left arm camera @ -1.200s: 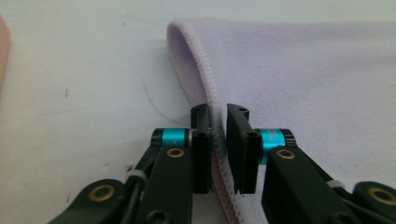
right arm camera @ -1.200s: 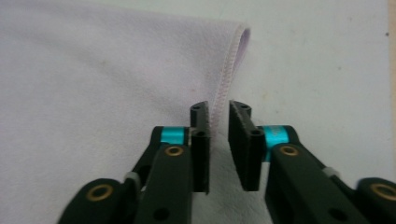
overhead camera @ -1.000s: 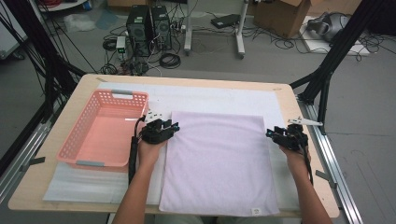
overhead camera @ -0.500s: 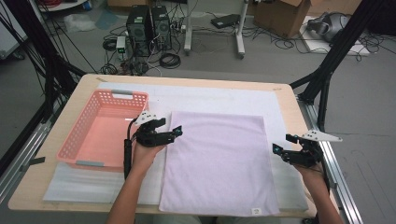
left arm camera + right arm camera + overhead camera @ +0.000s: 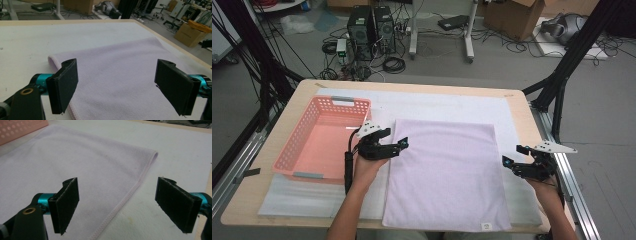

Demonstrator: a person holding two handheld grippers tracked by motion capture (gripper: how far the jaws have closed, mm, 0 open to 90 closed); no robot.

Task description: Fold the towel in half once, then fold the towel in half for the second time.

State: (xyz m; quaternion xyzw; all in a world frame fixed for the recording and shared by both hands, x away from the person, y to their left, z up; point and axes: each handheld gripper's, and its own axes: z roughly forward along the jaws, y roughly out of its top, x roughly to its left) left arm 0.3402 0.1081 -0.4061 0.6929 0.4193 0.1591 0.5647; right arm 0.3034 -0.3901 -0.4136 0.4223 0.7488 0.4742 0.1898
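Left gripper (image 5: 115,85): jaws stand wide apart, having just been opening, nothing between the pads. Lilac towel (image 5: 120,70) lies flat beneath on the white-covered worktop (image 5: 30,40).

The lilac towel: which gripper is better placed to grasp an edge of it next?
Probably the left gripper: its open jaws hang over the lilac towel's left edge. The right gripper, also open, sits just off the right edge, above the white mat.

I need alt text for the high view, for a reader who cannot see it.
A lilac towel lies flat on a white mat on a wooden table. Open left tongs and open right tongs hover at its side edges, holding nothing, and a pink basket sits left.
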